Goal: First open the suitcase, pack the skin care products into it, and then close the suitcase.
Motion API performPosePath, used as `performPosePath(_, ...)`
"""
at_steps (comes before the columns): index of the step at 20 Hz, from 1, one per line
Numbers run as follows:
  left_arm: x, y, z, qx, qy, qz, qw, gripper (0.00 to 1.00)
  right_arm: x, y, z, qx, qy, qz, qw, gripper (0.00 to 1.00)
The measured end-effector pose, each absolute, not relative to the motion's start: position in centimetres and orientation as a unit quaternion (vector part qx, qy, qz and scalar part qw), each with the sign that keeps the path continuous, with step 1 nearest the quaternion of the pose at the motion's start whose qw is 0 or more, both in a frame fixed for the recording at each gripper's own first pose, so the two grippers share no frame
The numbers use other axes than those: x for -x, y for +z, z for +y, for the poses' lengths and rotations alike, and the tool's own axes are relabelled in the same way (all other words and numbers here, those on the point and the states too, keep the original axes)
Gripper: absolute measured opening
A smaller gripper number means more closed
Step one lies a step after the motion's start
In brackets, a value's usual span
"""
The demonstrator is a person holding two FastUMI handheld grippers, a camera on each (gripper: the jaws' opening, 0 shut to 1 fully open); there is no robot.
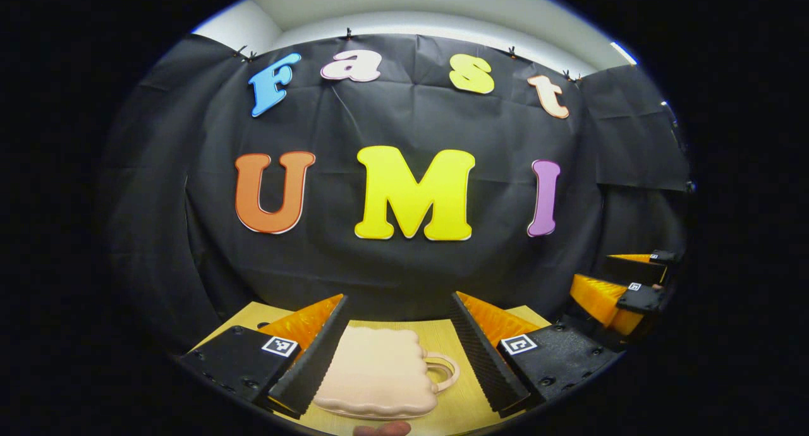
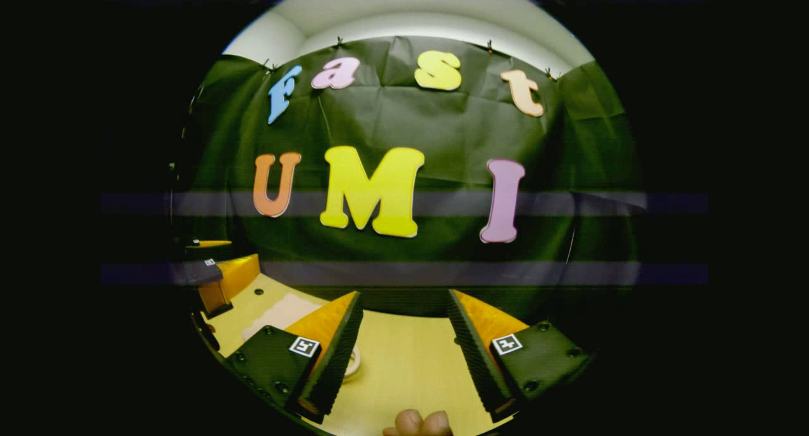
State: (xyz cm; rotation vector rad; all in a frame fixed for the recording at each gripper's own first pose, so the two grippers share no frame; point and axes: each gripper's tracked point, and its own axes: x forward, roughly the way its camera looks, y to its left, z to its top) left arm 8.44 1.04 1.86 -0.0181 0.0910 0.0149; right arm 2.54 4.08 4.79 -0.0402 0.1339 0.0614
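The left gripper hangs above the table with its fingers spread wide and nothing between them. Below and between them lies the suitcase, a small pale pink case with a scalloped edge and a loop handle on its right side. It lies flat near the front edge of the table and looks closed.

To the right, the right gripper is likewise wide open and empty, held over bare table. In its own view the suitcase shows as a pale patch off to its left, with a bit of the handle just past its left finger. A person's fingertips peek in at the bottom of that view.

Opening the case seems to be the step in hand. I would guess it goes best with one gripper steadying the body while the other catches the lid edge on the handle side and lifts slowly, so the light case does not slide across the table.

Since the case is shut, I cannot tell what is in it. I cannot make out any skin care products from here.
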Motion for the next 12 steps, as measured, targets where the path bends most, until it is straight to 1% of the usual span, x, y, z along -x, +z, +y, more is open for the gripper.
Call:
performPosePath(2, -7.7, 2.9, 1.7, 0.010, 0.009, 0.033, 0.999, 1.00, -2.6, 5.9, 5.3, 0.021, 0.014, 0.042, 0.999, 0.80)
performPosePath(5, -6.9, 3.2, 2.1, 0.015, 0.005, 0.030, 0.999, 1.00, -2.3, 5.9, 7.0, 0.013, 0.005, 0.036, 0.999, 0.79)
performPosePath(12, -5.9, 4.1, 2.8, 0.028, -0.006, 0.019, 0.999, 1.00, -1.1, 7.3, 8.7, 0.005, 0.000, 0.013, 1.000, 0.80)
